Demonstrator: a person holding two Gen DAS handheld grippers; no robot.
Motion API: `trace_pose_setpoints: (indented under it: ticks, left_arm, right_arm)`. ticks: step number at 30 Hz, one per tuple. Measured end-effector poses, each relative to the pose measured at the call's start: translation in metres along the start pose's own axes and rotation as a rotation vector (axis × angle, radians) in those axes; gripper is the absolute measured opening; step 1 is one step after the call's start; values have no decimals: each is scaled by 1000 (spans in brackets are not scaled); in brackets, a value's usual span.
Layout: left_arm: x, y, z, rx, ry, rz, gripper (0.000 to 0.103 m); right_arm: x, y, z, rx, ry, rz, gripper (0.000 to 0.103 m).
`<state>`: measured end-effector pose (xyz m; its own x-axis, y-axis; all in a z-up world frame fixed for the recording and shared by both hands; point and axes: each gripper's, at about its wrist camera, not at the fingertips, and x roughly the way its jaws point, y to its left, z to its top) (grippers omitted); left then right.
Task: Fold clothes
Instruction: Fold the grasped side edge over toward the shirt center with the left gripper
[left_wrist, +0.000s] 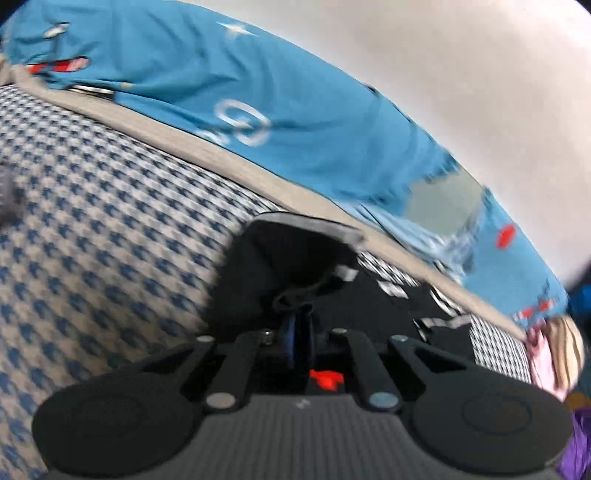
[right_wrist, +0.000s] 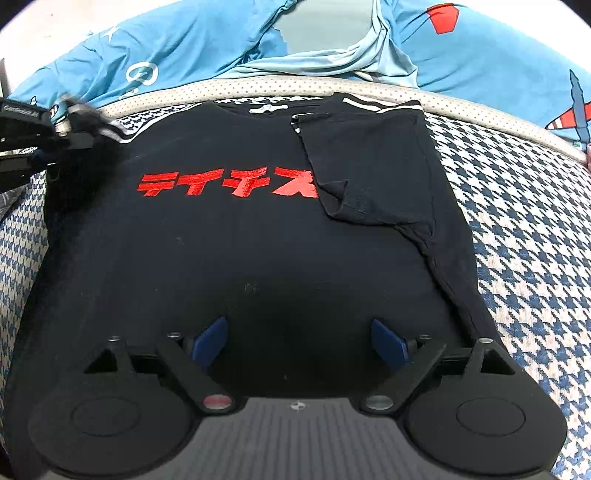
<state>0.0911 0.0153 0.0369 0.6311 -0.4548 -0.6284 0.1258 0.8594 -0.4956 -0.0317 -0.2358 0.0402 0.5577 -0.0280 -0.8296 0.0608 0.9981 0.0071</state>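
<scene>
Spread blue fingers (right_wrist: 388, 345) of the right gripper (right_wrist: 299, 343) are held over a black T-shirt (right_wrist: 240, 251); its sleeve (left_wrist: 295, 254) is pinched by the clenched left gripper (left_wrist: 300, 325) at the houndstooth bed's (right_wrist: 535, 240) far edge.

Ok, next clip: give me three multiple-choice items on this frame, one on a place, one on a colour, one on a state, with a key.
1. Where does the folded-in sleeve lie on the black T-shirt, as the right wrist view shows it?
A. right side
B. left side
C. bottom hem

2. What colour is the lettering on the shirt's chest?
A. white
B. red
C. yellow

3. How does the right gripper stand?
A. shut on the shirt
B. shut on the blue bedding
C. open above the shirt

Key: 1 A, the sleeve flap covers the right end of the lettering. 2 B, the characters are bright red. 3 C, its blue fingers stand wide apart with nothing pinched.
</scene>
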Motion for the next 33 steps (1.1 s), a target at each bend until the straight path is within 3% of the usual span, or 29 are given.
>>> trace_pose_setpoints:
  ticks: [5, 9, 11, 15, 22, 26, 28, 31, 33]
  left_arm:
    - [23, -20, -26, 56, 122, -60, 7]
    - [32, -25, -40, 52, 200, -57, 11]
    - [28, -26, -38, 57, 189, -56, 14]
    - [14, -25, -26, 51, 133, -64, 29]
    - [-1, -12, -11, 6, 78, -46, 30]
    - [-9, -18, -12, 41, 75, -93, 41]
    - [-11, -21, -14, 54, 72, -95, 42]
    - [-10, -23, -16, 77, 66, -39, 42]
    - [-7, -21, -17, 91, 68, 23, 42]
  right_arm:
    - [0, 0, 0, -7, 0, 0, 86]
    - [0, 0, 0, -12, 0, 0, 86]
    - [-1, 0, 0, -13, 0, 1, 86]
    - [-1, -1, 0, -11, -1, 7, 86]
    - [-6, -11, 1, 47, -19, 53, 86]
    - [-11, -20, 2, 101, -49, 103, 86]
    - [-15, -24, 2, 109, -69, 116, 86]
    - [-23, -29, 3, 108, -114, 137, 85]
    - [-28, -34, 3, 112, -155, 144, 76]
